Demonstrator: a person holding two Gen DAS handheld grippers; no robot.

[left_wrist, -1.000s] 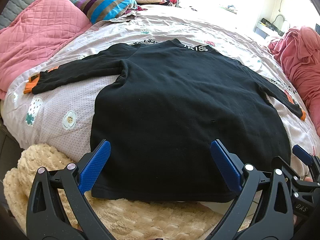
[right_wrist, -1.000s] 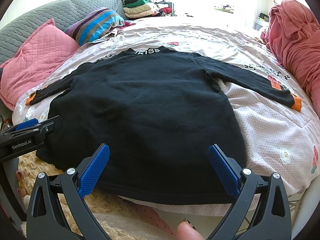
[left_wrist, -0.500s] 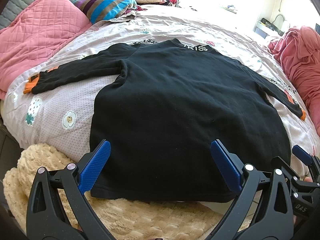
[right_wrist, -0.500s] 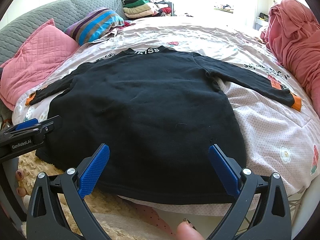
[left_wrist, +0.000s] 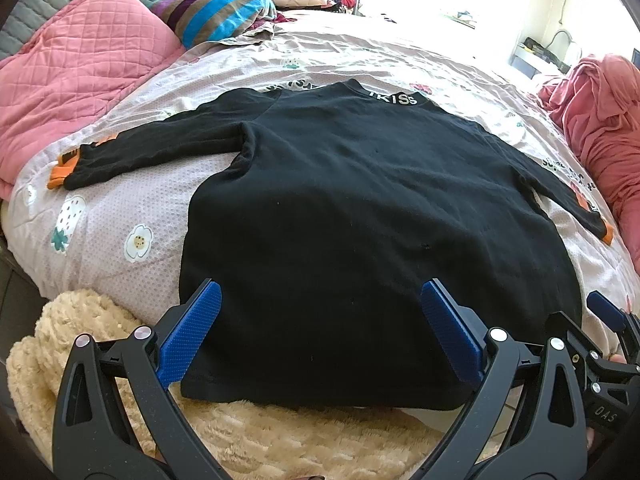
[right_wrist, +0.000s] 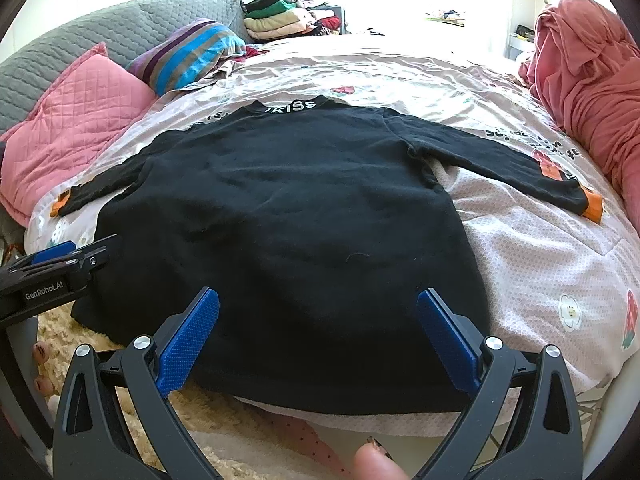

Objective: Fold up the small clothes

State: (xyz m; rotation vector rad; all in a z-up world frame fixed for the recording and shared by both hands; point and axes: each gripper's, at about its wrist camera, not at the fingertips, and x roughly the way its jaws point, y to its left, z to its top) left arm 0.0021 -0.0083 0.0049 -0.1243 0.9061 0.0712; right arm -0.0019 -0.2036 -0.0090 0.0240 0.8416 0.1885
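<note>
A pink quilted pillow (left_wrist: 76, 76) leans at the far left of the bed (left_wrist: 120, 216), with a striped cushion (left_wrist: 216, 12) beside it and a stack of folded clothes (right_wrist: 280, 16) behind. Next across lies the black sweater (left_wrist: 360, 208), spread flat on the floral bedspread, back up, its collar with white lettering pointing away toward the far side and its hem hanging at the near edge over a cream fluffy blanket (left_wrist: 100, 340). Its long axis runs straight away from both tools, and the sleeves reach out to either side: the left sleeve (left_wrist: 152, 148) ends in an orange cuff near the pink pillow, the right sleeve (right_wrist: 500, 164) stretches toward a heap of pink-red fabric (right_wrist: 588, 80) at the far right. The left hand-held gripper (left_wrist: 320, 332) hovers just above the hem toward its left corner, fingers spread wide and holding nothing. The right hand-held gripper (right_wrist: 318, 334) hangs at the same near edge over toward the right corner, likewise spread and empty, with a fingertip (right_wrist: 376, 464) showing beneath it. Each tool sits nearest its own side of the sweater, so I'd guess the folding has not begun, and either each takes a hem corner or reaches outward for its own sleeve.
</note>
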